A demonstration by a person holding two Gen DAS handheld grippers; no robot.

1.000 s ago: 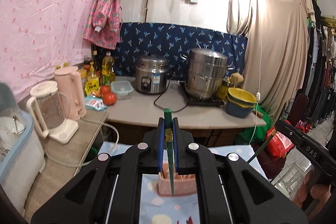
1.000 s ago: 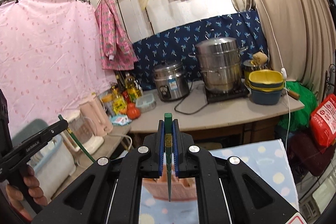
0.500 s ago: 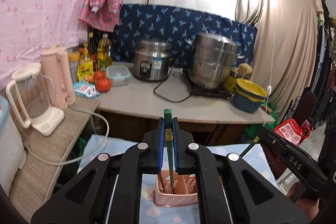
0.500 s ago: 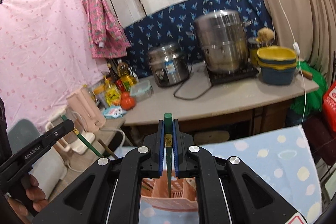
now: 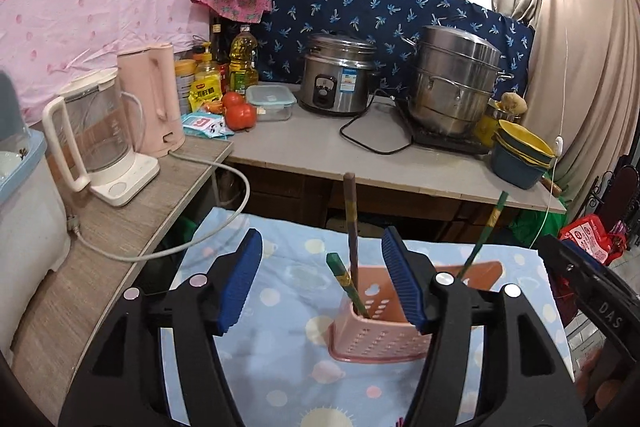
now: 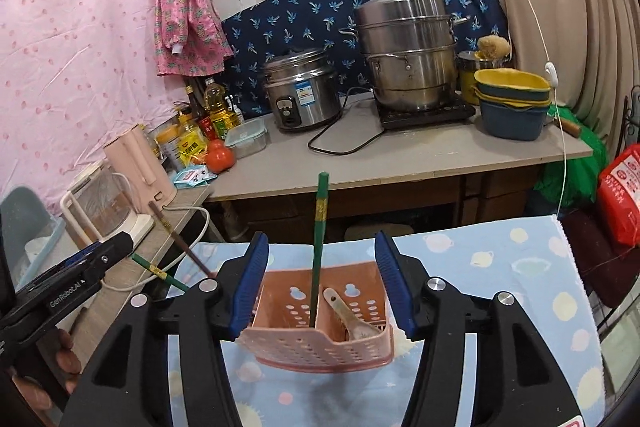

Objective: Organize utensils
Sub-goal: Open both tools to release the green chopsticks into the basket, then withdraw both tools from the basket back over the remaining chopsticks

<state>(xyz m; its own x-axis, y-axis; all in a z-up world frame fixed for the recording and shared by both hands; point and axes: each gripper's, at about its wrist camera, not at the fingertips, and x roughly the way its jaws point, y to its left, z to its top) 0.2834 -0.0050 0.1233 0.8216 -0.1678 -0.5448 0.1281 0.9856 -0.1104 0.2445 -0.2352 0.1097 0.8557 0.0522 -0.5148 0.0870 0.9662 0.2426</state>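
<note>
A pink perforated utensil basket [image 5: 376, 331] [image 6: 320, 339] stands on the blue dotted cloth. My left gripper [image 5: 320, 247] hangs just in front of it, jaws opening, pads touching nothing. A green chopstick [image 5: 344, 279] leans in the basket beside a brown chopstick [image 5: 351, 223], both free between the jaws. My right gripper [image 6: 320, 243] is also opening. Another green chopstick [image 6: 320, 227] stands loose in the basket between its blue pads [image 6: 252, 275]. A pale spoon [image 6: 344, 311] lies in the basket's right compartment. The right gripper [image 5: 580, 287] also shows in the left wrist view.
Behind the blue dotted cloth [image 6: 500, 267] runs a counter [image 5: 320, 155] with a rice cooker [image 5: 338, 75], a steamer pot [image 5: 456, 83], stacked bowls [image 6: 514, 103] and tomatoes [image 5: 240, 115]. On the left shelf stand a pink kettle [image 5: 152, 95] and a blender jug [image 5: 96, 139].
Both grippers sank toward the basket and went from shut to open. Each let go of its green chopstick, and both chopsticks now stand in the basket.
</note>
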